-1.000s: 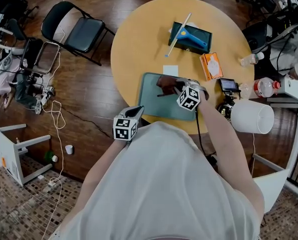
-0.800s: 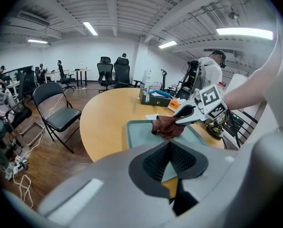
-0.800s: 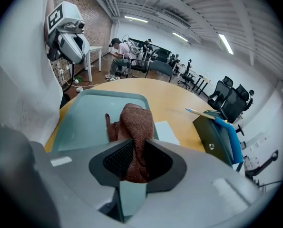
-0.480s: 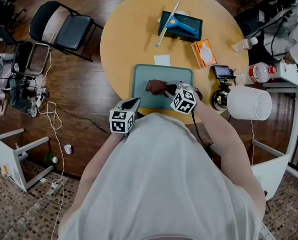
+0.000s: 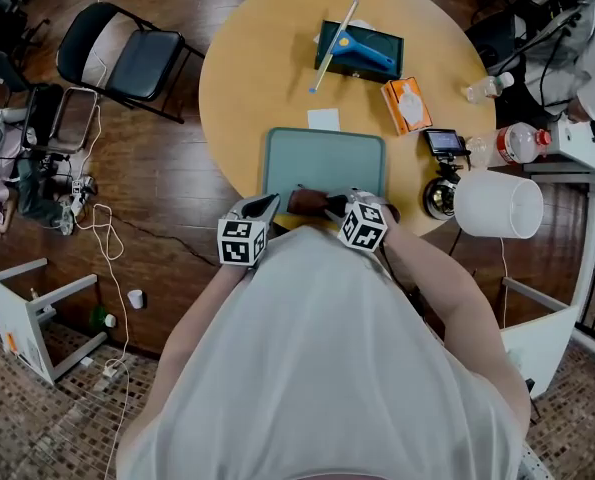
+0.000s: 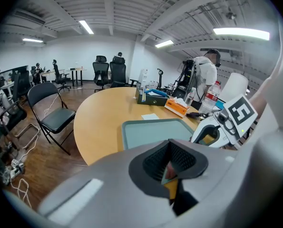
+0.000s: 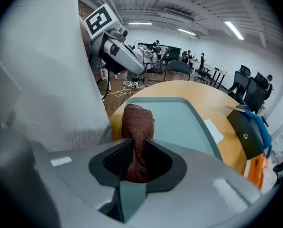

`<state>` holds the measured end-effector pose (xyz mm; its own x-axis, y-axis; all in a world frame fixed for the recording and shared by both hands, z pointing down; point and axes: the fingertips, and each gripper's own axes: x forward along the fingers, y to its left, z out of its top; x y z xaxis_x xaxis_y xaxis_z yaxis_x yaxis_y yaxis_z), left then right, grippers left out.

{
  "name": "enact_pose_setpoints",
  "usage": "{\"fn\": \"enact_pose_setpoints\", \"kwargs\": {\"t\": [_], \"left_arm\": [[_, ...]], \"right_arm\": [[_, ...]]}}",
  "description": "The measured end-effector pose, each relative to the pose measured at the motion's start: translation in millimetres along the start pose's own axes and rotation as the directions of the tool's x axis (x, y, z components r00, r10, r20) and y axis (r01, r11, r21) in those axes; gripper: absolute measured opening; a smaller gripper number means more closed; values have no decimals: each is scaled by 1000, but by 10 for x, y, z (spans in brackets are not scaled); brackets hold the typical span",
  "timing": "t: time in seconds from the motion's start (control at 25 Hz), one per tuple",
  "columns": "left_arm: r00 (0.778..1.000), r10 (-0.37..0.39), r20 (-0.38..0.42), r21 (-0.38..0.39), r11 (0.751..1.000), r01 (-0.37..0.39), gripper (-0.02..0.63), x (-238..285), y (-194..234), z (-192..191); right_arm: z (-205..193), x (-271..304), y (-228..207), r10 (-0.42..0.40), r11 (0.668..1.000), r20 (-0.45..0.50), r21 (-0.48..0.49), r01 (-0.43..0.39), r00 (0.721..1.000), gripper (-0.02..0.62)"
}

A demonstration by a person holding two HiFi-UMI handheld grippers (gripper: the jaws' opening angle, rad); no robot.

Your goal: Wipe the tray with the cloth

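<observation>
The brown cloth (image 5: 305, 201) lies bunched at the near edge of the teal tray (image 5: 324, 153), a little left of the middle. The right gripper (image 5: 329, 206) has its jaws clenched on the cloth's near end, which runs up between them in the right gripper view. The left gripper (image 5: 262, 208) hangs by the tray's near left corner, jaws pressed together with nothing in them. The tray sits on the near side of the round wooden table (image 5: 247, 68). Just beyond the tray lies a white paper slip (image 5: 325, 120). Farther off are a dark box (image 5: 360, 53) and, to its right, an orange packet (image 5: 405, 105).
</observation>
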<state>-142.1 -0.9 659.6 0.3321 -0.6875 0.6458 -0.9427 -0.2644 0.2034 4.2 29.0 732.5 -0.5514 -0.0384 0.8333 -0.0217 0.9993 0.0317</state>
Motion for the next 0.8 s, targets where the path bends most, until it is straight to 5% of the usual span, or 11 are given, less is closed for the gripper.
{"fn": "enact_pose_setpoints", "kwargs": {"t": [0.48,0.8], "left_arm": [[1000,19,5,-18,1000,-19,0,-70,107,-43],[1000,30,4,-36,999,-30,0,-130,176,-72]], "right_arm": [[412,232,107,63,995,28,-84,-61,998,78],[355,253,-580,-43,998,-4,-56,43,999,78]]}}
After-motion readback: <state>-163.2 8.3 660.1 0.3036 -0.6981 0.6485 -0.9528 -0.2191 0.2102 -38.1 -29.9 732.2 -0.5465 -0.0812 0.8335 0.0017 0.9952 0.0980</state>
